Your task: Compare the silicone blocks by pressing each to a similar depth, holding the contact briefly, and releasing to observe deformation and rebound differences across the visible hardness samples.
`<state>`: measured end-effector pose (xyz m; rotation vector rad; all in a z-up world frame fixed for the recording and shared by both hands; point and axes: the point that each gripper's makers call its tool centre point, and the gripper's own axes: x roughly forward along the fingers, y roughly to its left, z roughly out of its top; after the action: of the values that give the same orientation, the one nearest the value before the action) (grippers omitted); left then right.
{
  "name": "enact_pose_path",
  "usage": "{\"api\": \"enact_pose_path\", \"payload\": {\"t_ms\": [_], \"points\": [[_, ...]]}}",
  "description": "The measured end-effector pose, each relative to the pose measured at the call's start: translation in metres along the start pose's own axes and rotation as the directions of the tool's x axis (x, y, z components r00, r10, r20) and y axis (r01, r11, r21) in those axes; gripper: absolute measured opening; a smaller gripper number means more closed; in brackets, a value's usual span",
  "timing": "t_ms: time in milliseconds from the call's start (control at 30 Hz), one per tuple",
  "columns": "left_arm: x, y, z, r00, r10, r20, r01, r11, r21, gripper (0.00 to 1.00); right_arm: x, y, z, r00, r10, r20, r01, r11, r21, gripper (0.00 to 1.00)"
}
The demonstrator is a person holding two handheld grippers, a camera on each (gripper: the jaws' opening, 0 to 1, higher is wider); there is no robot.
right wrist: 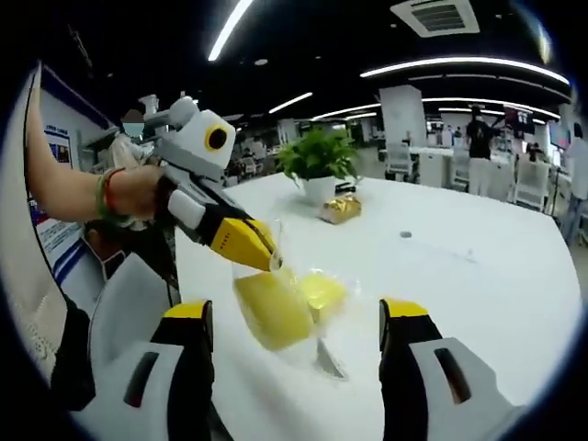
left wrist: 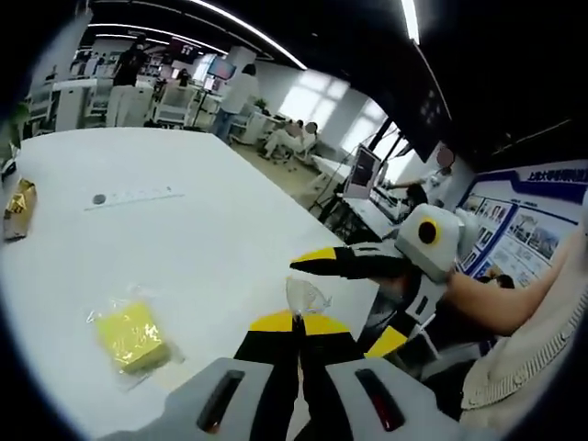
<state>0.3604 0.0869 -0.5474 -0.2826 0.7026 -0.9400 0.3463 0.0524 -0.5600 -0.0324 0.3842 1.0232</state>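
Observation:
My left gripper [left wrist: 299, 322] is shut on the top edge of a clear plastic bag [left wrist: 308, 294]. In the right gripper view the left gripper [right wrist: 262, 253] comes in from the left, held by a hand, and the bag hangs from its yellow tips with a yellow silicone block [right wrist: 271, 312] inside. A second, paler yellow block [right wrist: 323, 289] lies just behind it on the white table [right wrist: 459, 276]. The left gripper view shows a bagged yellow block [left wrist: 133, 335] lying on the table. My right gripper [right wrist: 296, 312] is open, its jaws wide on either side of the hanging bag; it also shows as the right gripper [left wrist: 354, 303].
A potted plant [right wrist: 317, 156] and a gold wrapped item [right wrist: 340, 209] stand at the table's far end. A small dark disc [left wrist: 99, 197] lies beside a thin strip on the tabletop. People and desks fill the office behind. A person's sleeve [left wrist: 533, 358] is close on the right.

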Motion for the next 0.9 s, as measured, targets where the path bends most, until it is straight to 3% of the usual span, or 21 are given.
{"api": "enact_pose_path", "payload": {"t_ms": [333,600,767,900], "points": [[0.023,0.027,-0.008,0.999,0.026,0.019,-0.024,0.995,-0.100,0.00,-0.051,-0.003,-0.023,0.997,-0.078,-0.017,0.079,0.991,0.105,0.83],[0.065,0.044,0.000,0.999,0.024,0.048,-0.014,0.982,-0.191,0.00,-0.090,-0.018,-0.048,0.982,-0.177,-0.057,0.184,0.969,0.162,0.84],[0.092,0.048,0.005,0.999,-0.010,0.038,0.019,0.973,-0.232,0.00,-0.103,-0.031,-0.061,0.969,-0.229,-0.091,0.243,0.948,0.208,0.82],[0.117,0.052,0.007,0.999,-0.036,0.025,0.041,0.967,-0.251,0.00,-0.108,-0.042,-0.062,0.960,-0.268,-0.083,0.280,0.930,0.236,0.82]]}}
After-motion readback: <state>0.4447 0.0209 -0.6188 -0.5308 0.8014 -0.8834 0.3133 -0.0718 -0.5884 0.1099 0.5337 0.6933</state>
